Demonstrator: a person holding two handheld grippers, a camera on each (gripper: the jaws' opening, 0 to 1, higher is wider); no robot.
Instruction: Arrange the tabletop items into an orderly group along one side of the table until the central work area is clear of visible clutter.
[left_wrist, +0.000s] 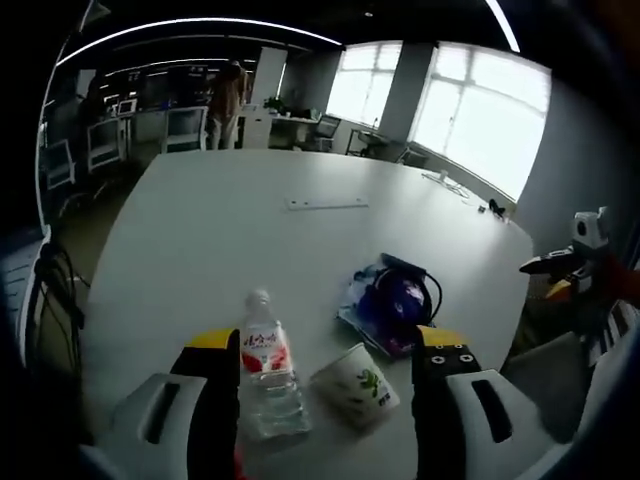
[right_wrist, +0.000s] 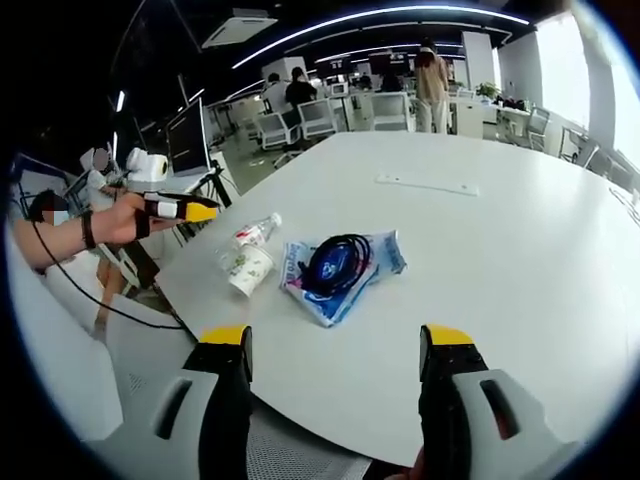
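Now, taking the paper cup (left_wrist: 355, 385) as landmark on the white table (left_wrist: 250, 240): the water bottle (left_wrist: 268, 375) lies just left of it, between the left gripper's (left_wrist: 330, 365) wide-open, empty jaws; the blue packet with a coiled black cable (left_wrist: 395, 300) lies just right. The right gripper (right_wrist: 335, 350) hangs open, empty.

White table (right_wrist: 520, 250), red-labelled clear bottle (left_wrist: 268, 378), blue packet (right_wrist: 340, 268), yellow-tipped black fingers (left_wrist: 219, 400).

Each tool (right_wrist: 335, 345) has black jaws tipped yellow on pale grey bodies; the person's wrist (right_wrist: 88, 230) wears a dark band.
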